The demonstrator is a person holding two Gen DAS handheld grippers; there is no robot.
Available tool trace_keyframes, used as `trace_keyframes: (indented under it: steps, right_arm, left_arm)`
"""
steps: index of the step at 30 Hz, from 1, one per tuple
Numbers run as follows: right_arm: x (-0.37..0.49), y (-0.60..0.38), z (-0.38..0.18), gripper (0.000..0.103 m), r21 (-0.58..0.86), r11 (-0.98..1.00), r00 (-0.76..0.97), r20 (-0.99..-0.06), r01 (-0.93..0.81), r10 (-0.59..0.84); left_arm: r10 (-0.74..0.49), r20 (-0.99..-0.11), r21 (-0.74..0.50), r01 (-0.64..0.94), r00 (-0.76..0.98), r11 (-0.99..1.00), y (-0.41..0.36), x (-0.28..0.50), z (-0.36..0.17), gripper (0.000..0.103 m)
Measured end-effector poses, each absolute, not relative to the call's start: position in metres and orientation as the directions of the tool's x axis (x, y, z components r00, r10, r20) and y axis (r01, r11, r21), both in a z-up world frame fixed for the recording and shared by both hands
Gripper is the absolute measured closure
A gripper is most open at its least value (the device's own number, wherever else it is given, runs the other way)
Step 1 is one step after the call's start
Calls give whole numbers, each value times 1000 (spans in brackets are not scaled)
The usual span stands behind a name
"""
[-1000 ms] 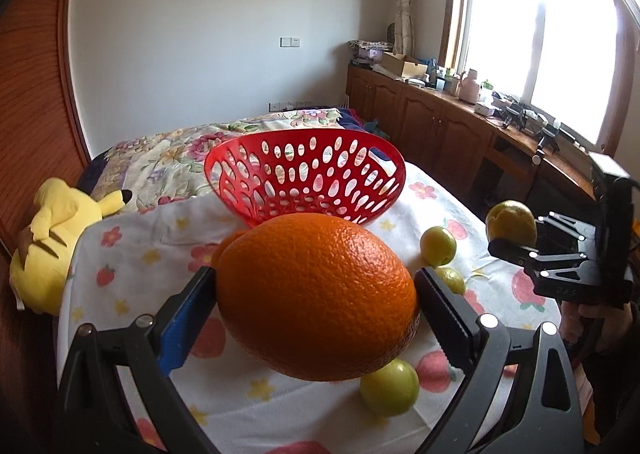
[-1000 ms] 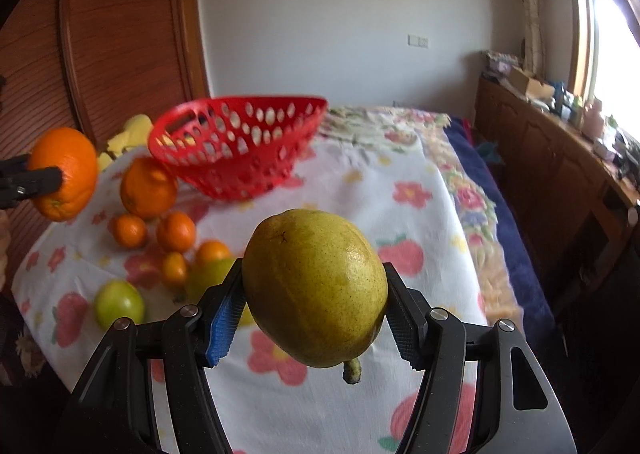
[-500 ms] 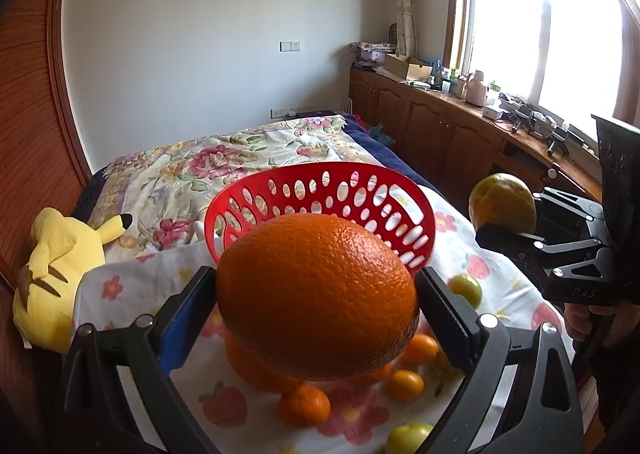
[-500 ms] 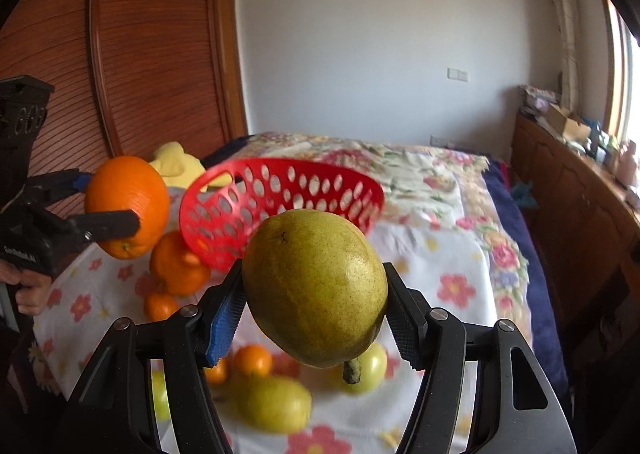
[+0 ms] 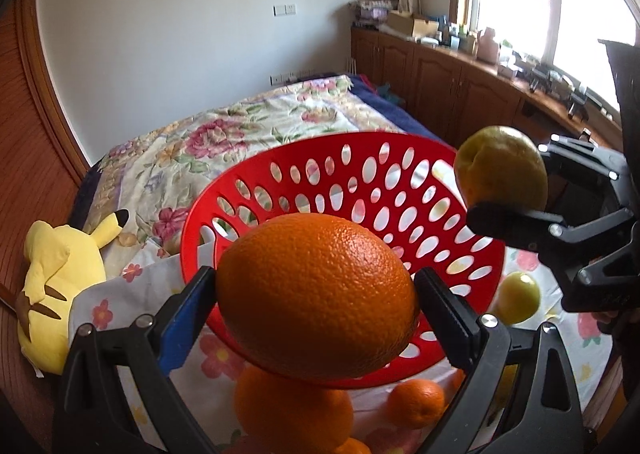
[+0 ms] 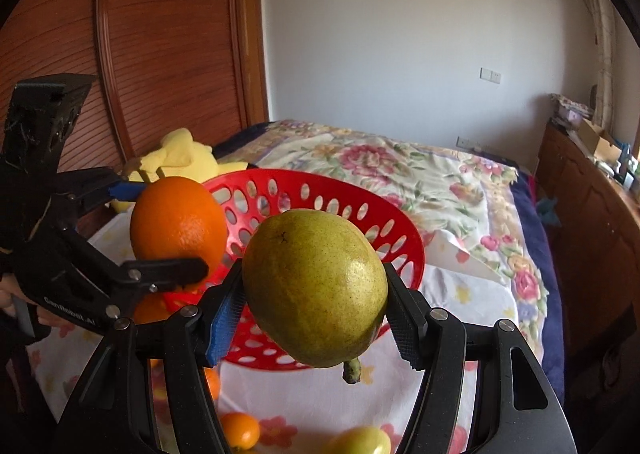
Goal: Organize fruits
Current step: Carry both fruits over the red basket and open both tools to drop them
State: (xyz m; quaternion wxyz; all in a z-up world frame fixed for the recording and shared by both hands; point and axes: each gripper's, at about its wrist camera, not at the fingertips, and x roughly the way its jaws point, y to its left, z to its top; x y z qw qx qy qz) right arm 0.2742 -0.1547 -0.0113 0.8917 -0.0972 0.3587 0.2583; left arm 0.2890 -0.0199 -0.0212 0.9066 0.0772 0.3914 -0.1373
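Note:
My left gripper (image 5: 316,306) is shut on a large orange (image 5: 316,306), held in the air at the near rim of the red perforated basket (image 5: 360,189). In the right wrist view that same orange (image 6: 178,223) hangs at the basket's left rim. A yellow-green pear (image 6: 314,286), stem down, is clamped in my right gripper (image 6: 314,294) just in front of the basket (image 6: 320,189). From the left wrist view the pear (image 5: 502,167) hovers by the basket's right rim. Loose oranges (image 5: 294,410) and a green fruit (image 5: 518,298) lie on the cloth below.
The basket stands on a white flower-print cloth (image 6: 460,294) over a bed with a floral quilt (image 6: 400,169). A yellow plush toy (image 5: 60,286) lies at the left beside a wooden wall. Wooden cabinets (image 5: 452,85) run under the window on the right.
Both grippers have carried their fruit forward towards the basket, which now looms larger and lies right behind the orange and the pear. The two grippers have come closer together.

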Motion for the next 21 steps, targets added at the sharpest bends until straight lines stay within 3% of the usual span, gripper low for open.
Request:
trace_keyframes:
  steps: [21]
  right_arm:
    - [295, -140, -34, 37, 30, 831, 556, -730, -555, 398]
  left_arm:
    - [-146, -812, 76, 350, 565, 934, -37, 310, -48, 5]
